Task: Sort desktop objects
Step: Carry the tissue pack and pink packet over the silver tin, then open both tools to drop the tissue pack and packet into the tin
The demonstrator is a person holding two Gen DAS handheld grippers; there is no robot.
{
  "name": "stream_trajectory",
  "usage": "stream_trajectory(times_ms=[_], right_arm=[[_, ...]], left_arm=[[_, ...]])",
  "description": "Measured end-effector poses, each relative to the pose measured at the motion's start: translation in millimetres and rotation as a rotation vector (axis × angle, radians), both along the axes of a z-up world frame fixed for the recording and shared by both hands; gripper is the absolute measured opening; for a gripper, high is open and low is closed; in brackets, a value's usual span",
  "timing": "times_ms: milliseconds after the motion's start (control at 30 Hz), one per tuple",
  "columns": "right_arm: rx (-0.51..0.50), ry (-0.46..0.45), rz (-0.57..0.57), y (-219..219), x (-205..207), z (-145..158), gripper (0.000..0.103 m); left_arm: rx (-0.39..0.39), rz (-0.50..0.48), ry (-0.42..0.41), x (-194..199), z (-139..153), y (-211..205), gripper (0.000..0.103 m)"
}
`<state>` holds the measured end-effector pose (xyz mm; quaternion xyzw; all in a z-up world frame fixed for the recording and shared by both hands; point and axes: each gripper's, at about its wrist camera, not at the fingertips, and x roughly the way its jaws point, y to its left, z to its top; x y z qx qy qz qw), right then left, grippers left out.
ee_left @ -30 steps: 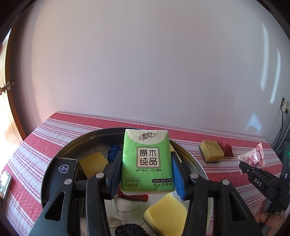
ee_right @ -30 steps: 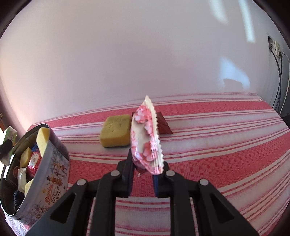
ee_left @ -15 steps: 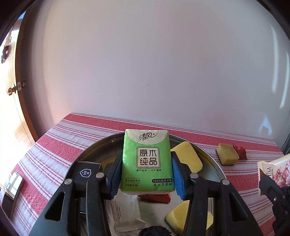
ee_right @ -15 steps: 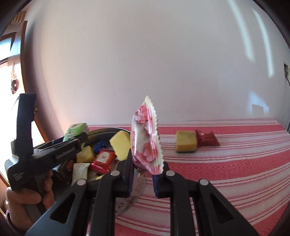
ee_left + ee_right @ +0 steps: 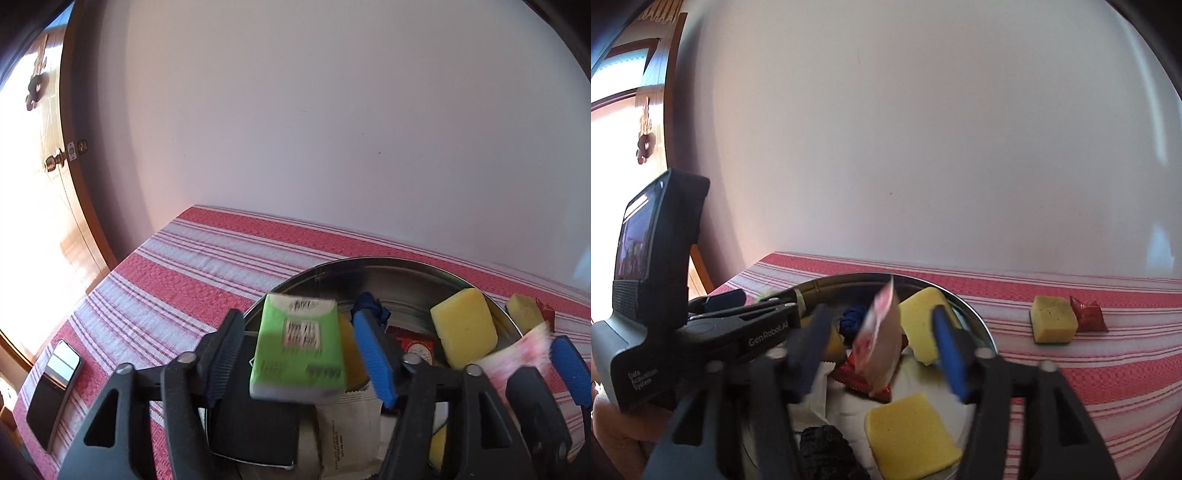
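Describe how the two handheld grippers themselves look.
Both are black plastic. The left gripper and right gripper each have one black ribbed finger pad and one blue. The left one's body bears white GenRobot.AI lettering and a small screen.

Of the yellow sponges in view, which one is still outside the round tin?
The yellow sponge lying on the striped tablecloth beside the red wrapped candy; the other yellow sponges sit inside the round tin.

A home room: striped tablecloth (image 5: 207,273), wooden door (image 5: 48,184), plain wall (image 5: 332,129).
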<state>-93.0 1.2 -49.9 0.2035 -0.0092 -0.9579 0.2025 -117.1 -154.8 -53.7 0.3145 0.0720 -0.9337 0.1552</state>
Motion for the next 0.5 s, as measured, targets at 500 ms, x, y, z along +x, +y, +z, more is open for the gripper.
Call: stream_trajectory(times_ms=[500], right_arm=[[-0.164,0.11,-0.124,52.2,17.2,-0.5,0.097]], left_arm=[[-0.06,0.054,0.064,8.7,5.7,5.6,0.092]])
